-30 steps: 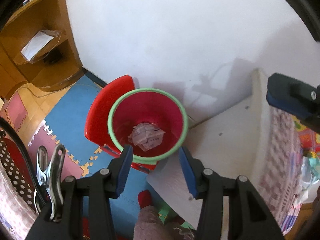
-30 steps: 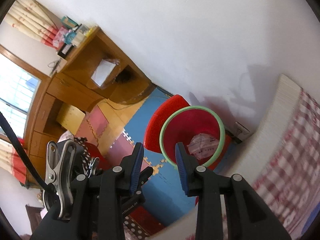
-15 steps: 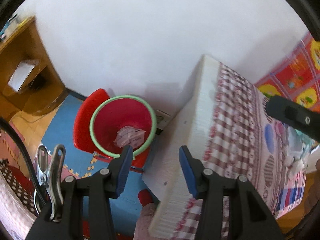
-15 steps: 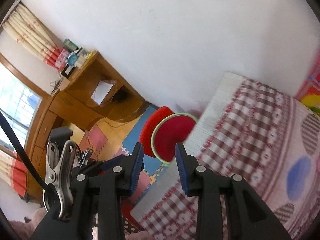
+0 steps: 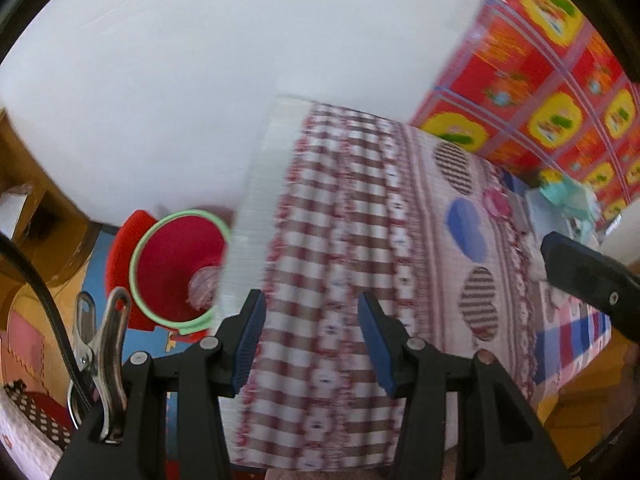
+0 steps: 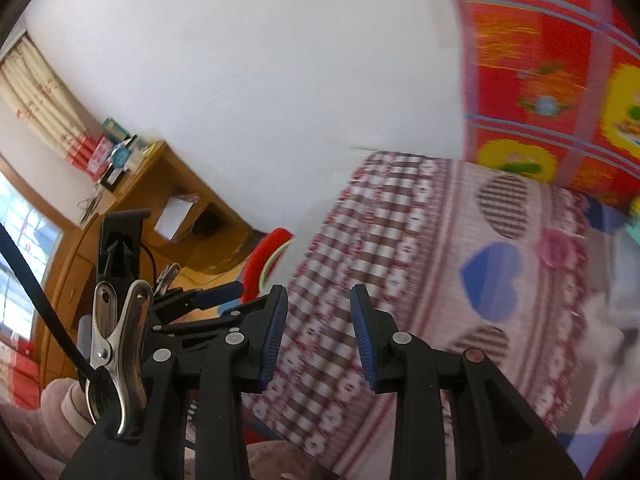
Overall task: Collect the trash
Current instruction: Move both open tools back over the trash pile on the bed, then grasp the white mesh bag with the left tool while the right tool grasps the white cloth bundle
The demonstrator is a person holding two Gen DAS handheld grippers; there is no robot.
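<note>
Two grippers empty, jaws apart, above a checked tablecloth.

Left gripper (image 5: 310,338) parted about halfway with nothing between the blue pads, only the red-and-white checked tablecloth (image 5: 340,240) blurred below. Right gripper (image 6: 318,338) a little narrower, likewise holding nothing, over the same cloth with its heart and striped-oval patches. Down on the floor, left of the table edge, a red bin (image 5: 176,264) with a pale green rim, partly hidden by the table's white side; inside it a crumpled wad of paper trash (image 5: 204,286) against the near wall. In the right wrist view only a sliver of that bin past the table's corner. At the cloth's far right end, small blurred items, too smeared to name. Behind, a white wall and a red-and-yellow patterned hanging (image 5: 560,80).
</note>
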